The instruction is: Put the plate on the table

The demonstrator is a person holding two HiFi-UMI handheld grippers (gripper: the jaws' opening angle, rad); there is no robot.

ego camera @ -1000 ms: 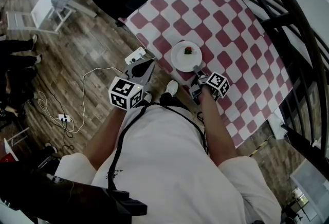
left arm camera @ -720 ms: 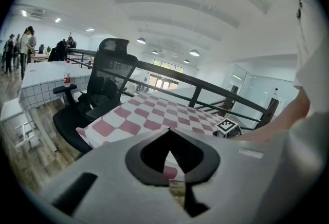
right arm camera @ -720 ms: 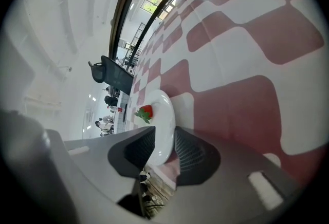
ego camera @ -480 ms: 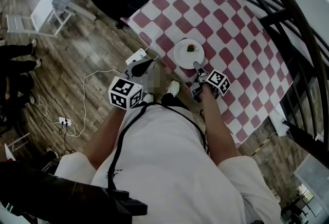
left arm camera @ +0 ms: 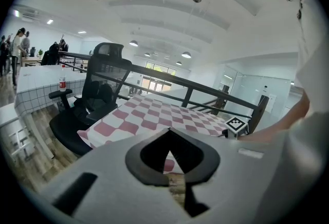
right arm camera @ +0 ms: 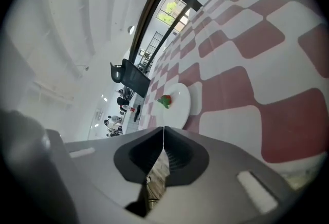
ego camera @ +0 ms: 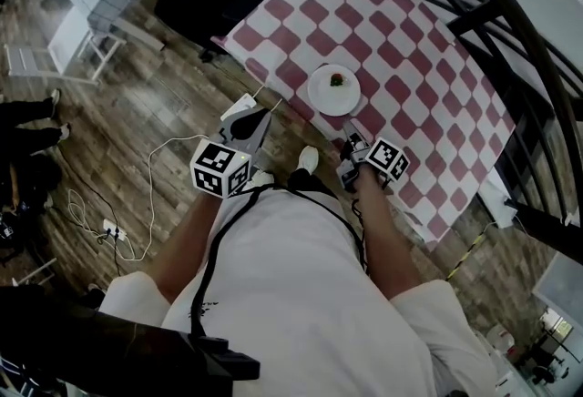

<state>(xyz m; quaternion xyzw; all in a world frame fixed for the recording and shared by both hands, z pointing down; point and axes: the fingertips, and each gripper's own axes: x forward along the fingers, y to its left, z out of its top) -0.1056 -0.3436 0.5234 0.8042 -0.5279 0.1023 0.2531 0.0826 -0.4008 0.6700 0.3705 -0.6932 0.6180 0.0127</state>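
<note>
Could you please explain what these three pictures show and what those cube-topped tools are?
A person holds a two-jaw gripper in each hand; the marked cubes are part of them. One picture looks down from a head camera on the left gripper and right gripper; the others come from cameras riding on each gripper. A white plate with a small red-and-green bit of food rests on the checked table. Both grippers are shut and hold nothing; the right one's jaws have just been closing.
</note>
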